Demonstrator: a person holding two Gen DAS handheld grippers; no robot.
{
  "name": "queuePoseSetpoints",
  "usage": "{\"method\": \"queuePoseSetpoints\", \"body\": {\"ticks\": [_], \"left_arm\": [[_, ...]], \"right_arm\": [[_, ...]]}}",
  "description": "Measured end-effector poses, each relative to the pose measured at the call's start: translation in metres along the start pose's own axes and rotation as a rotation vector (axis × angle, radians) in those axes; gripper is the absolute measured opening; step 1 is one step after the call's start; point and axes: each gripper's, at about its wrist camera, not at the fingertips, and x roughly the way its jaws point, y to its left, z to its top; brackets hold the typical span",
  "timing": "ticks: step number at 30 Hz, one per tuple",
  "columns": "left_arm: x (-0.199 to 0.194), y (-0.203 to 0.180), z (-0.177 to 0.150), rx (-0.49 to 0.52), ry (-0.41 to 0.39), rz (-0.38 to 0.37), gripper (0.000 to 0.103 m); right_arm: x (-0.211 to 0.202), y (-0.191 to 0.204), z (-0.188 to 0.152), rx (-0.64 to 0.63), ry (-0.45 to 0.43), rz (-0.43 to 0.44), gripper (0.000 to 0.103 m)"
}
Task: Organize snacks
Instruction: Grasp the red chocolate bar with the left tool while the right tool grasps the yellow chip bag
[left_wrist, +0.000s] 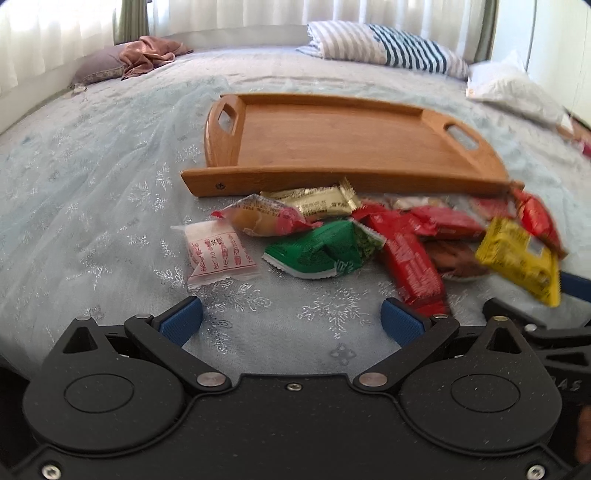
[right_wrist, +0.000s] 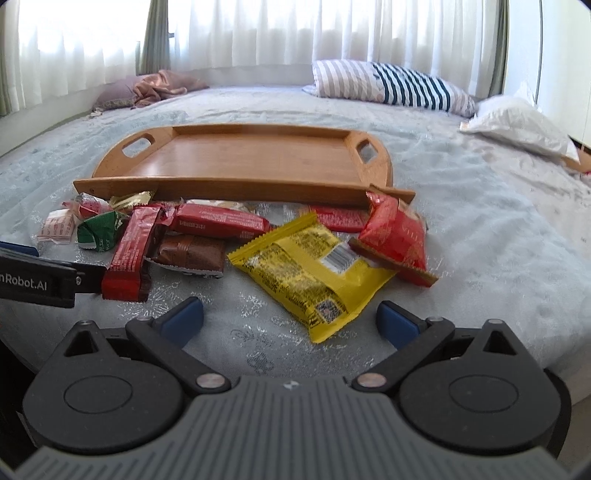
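Snacks lie in a loose heap on the bed (left_wrist: 92, 184), just in front of the near rim of an empty wooden tray (left_wrist: 332, 177); none is in the tray yet. Both grippers hover low over the bedspread with jaws apart and nothing between them.

The right gripper (right_wrist: 290, 319) faces the yellow packet (right_wrist: 310, 273), the nearest piece and probably the first pick. A good grasp would take it across its narrow width near the close corner, pinching the film without dragging the red packet (right_wrist: 393, 240) that overlaps its far edge, then lift clear of the rim before setting it down flat. The left gripper (left_wrist: 291, 317) is best placed for the green packet (left_wrist: 317, 251) or the white sachet (left_wrist: 218, 254), both lying apart from the heap.

The left wrist view shows the gold bar (left_wrist: 317, 201) and the red-and-tan pouch (left_wrist: 262, 218) clearly. Only the right wrist view shows the brown bar (right_wrist: 192, 254) in full, the yellow packet's barcode, and the left gripper's finger beside the long red bar (right_wrist: 131, 254).
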Motion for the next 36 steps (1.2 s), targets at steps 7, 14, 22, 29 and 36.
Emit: {"method": "queuePoseSetpoints", "body": {"ticks": [7, 14, 22, 29, 36], "left_arm": [[-0.016, 0.000, 0.007, -0.058, -0.049, -0.136, 0.072], [-0.016, -0.026, 0.012, -0.008, -0.027, -0.261, 0.042], [-0.004, -0.039, 0.018, 0.001, -0.026, -0.249, 0.041], [-0.002, -0.044, 0.019, 0.025, -0.032, -0.230, 0.044], [-0.011, -0.042, 0.018, 0.042, -0.042, -0.201, 0.016]], "right_arm": [[-0.002, -0.011, 0.007, -0.048, -0.054, 0.006, 0.090], [0.000, -0.028, 0.010, -0.032, -0.056, 0.053, 0.082], [0.005, -0.030, 0.011, -0.077, -0.082, 0.070, 0.089], [0.013, -0.028, 0.012, -0.076, -0.074, 0.089, 0.091], [0.003, -0.020, 0.007, -0.034, -0.054, 0.099, 0.066]]}}
